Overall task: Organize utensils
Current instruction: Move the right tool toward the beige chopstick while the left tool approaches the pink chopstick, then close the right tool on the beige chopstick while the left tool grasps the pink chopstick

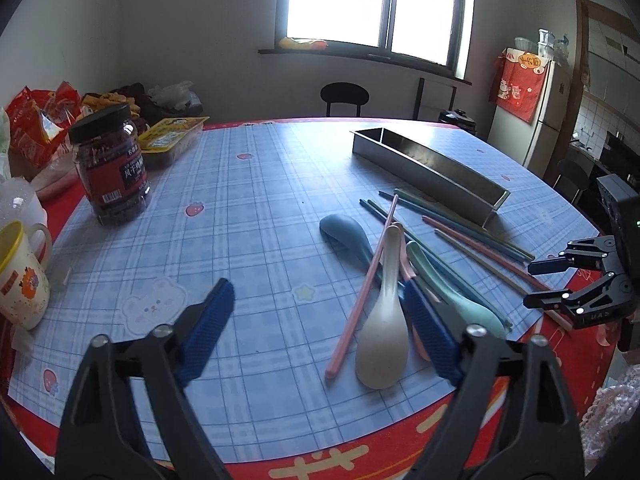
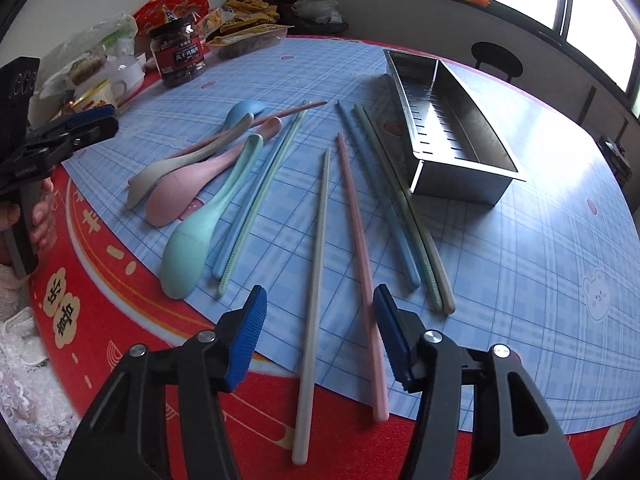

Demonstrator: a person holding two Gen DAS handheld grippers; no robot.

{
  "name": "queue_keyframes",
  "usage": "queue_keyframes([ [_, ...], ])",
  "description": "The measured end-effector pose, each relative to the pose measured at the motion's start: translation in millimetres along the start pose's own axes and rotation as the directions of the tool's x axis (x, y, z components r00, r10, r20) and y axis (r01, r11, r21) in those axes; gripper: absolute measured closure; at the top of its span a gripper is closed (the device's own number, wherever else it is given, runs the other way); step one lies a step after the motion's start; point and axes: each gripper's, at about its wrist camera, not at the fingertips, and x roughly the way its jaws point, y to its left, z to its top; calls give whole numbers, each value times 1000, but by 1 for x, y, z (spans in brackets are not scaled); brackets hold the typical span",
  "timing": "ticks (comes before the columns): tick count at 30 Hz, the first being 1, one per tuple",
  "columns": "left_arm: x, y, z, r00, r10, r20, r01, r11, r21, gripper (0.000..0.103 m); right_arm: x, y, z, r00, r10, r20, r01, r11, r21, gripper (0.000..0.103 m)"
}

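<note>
Pastel spoons and several chopsticks lie loose on the blue plaid mat. The beige spoon (image 1: 383,320) lies just left of my left gripper's right pad; the blue spoon (image 1: 344,232) lies beyond. My left gripper (image 1: 320,332) is open and empty above the mat. My right gripper (image 2: 320,332) is open and empty, jaws on either side of a grey chopstick (image 2: 316,280) and a pink chopstick (image 2: 360,252). The mint spoon (image 2: 208,224), pink spoon (image 2: 188,184) and grey spoon (image 2: 160,172) lie to its left. The steel utensil tray (image 2: 452,136) stands empty beyond; it also shows in the left wrist view (image 1: 428,168).
A dark jar (image 1: 110,168), a yellow-rimmed mug (image 1: 20,276), snack bags and a food box (image 1: 172,136) crowd the table's left side. The red tablecloth edge (image 2: 120,300) runs near me. A chair (image 1: 344,98) stands behind the table.
</note>
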Motion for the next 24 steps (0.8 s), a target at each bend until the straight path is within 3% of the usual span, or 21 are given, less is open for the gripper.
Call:
queue_keyframes([
  [5,8,1,-3,998,-48,-36,46,998,-47,35,3,7,3,1000,-15,-18,14,999,-44,57],
  [6,10,1,-3,998,-42,-39,40,998,-45,39,4,7,3,1000,-5,-28,4,999,-43,65],
  [9,12,-8,-5,999,22,-38,-22,1000,4,45,8,8,3,999,4,-48,-6,999,-39,67],
  [15,19,-6,-4,998,21,-60,-22,1000,-7,45,13,4,7,999,19,-33,-20,1000,-8,66],
  [20,24,1,0,996,-10,-89,6,999,-42,45,18,11,12,1000,-14,-6,14,999,-41,67],
  [23,28,-2,3,994,-16,-108,14,1000,-15,45,21,11,16,1000,-4,1,4,999,-38,72],
  [24,31,-3,4,993,-23,-117,23,1000,-2,46,21,12,16,1000,-1,4,1,999,-40,78],
])
